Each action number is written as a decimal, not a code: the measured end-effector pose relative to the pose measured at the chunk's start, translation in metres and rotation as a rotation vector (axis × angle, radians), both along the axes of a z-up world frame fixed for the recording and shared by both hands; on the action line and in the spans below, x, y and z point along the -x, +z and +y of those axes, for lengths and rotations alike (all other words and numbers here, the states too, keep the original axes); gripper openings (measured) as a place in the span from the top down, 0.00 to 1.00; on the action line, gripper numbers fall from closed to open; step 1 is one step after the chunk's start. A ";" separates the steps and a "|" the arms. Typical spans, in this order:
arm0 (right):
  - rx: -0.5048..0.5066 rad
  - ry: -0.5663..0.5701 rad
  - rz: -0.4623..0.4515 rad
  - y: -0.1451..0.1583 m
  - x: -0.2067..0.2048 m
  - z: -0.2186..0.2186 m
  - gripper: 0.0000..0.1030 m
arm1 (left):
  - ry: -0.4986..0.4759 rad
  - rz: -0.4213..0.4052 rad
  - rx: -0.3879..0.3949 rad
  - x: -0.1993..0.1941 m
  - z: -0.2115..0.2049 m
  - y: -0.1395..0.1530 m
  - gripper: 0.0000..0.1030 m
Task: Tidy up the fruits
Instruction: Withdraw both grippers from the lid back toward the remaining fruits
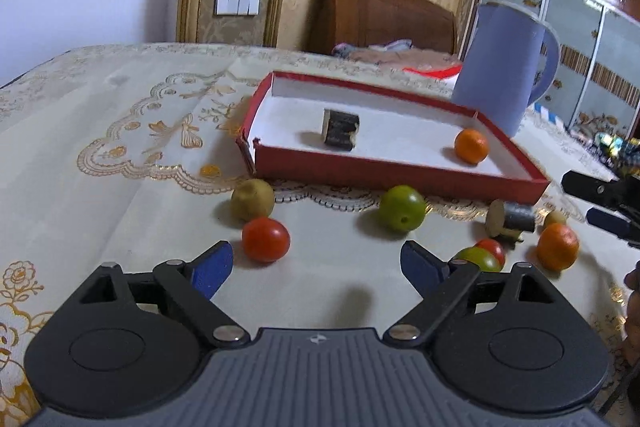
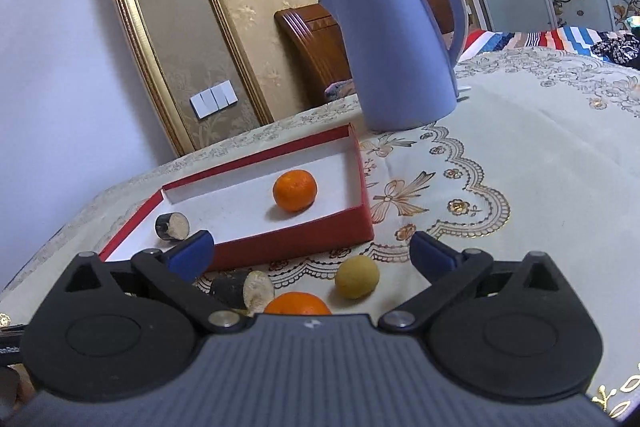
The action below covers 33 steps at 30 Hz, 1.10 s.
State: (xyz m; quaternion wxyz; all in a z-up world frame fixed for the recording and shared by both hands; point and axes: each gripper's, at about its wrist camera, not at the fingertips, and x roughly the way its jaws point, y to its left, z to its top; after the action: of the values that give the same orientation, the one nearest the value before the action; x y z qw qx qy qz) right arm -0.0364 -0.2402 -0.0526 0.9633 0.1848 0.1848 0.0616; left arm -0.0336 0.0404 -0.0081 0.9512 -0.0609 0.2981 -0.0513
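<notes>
Two fruits already lie inside the shallow red box [image 1: 400, 173] with its white floor: a small orange [image 1: 471, 146] near the box's right corner and a short dark-skinned cane piece [image 1: 340, 129] with a pale cut end, nearer the middle. In the right wrist view the same orange [image 2: 295, 190] sits well inside the box, its peel bright and dimpled, and the cane piece [image 2: 172, 225] rests by the box's near left wall.

The other fruits are scattered on the cream embroidered tablecloth [image 1: 120, 163] in front of the box. From the left wrist view they are a dull yellow-green round fruit [image 1: 252, 199] touching or just beside a glossy red tomato [image 1: 266, 239], a green round fruit [image 1: 402, 208] on its own, a green and red pair [image 1: 482, 255] partly hidden behind the gripper's right finger, a second cane piece [image 1: 512, 218], and a second orange [image 1: 557, 246] with a small tan fruit [image 1: 555, 217] just behind it.

The left gripper [image 1: 316, 263] has its blue-padded jaws spread wide over bare cloth, holding nothing. The right gripper [image 2: 312, 255] is likewise released, jaws wide apart, with the second orange [image 2: 298, 303], the cane piece [image 2: 244, 290] and a yellowish fruit [image 2: 357, 276] lying on the cloth between and below them, none touched. A lavender kettle [image 2: 400, 47] stands behind the box.
</notes>
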 end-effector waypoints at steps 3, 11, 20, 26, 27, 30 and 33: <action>0.001 -0.001 0.008 0.000 0.002 0.000 0.00 | 0.001 0.011 -0.018 -0.001 -0.003 0.000 0.11; 0.065 0.000 0.040 0.001 0.011 0.004 0.00 | 0.039 0.037 -0.045 -0.007 -0.005 0.001 0.11; 0.130 -0.002 0.110 -0.003 0.017 0.004 0.00 | 0.045 0.050 -0.109 -0.029 -0.005 0.008 0.11; 0.191 -0.008 0.136 -0.003 0.017 0.010 0.00 | 0.026 0.051 -0.163 -0.025 -0.011 -0.002 0.11; 0.199 -0.009 0.147 -0.004 0.016 0.011 0.00 | 0.019 0.056 -0.170 -0.026 -0.012 -0.003 0.10; 0.226 -0.010 0.178 -0.005 0.011 0.015 0.00 | 0.018 0.061 -0.170 -0.027 -0.012 -0.004 0.09; 0.259 -0.001 0.182 -0.006 0.010 0.020 0.00 | 0.026 0.066 -0.167 -0.028 -0.011 -0.004 0.05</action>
State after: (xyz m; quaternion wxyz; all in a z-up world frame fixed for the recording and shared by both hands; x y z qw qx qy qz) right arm -0.0462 -0.2198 -0.0583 0.9584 0.0638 0.2774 0.0196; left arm -0.0056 0.0292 -0.0125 0.9433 0.0130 0.3316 -0.0120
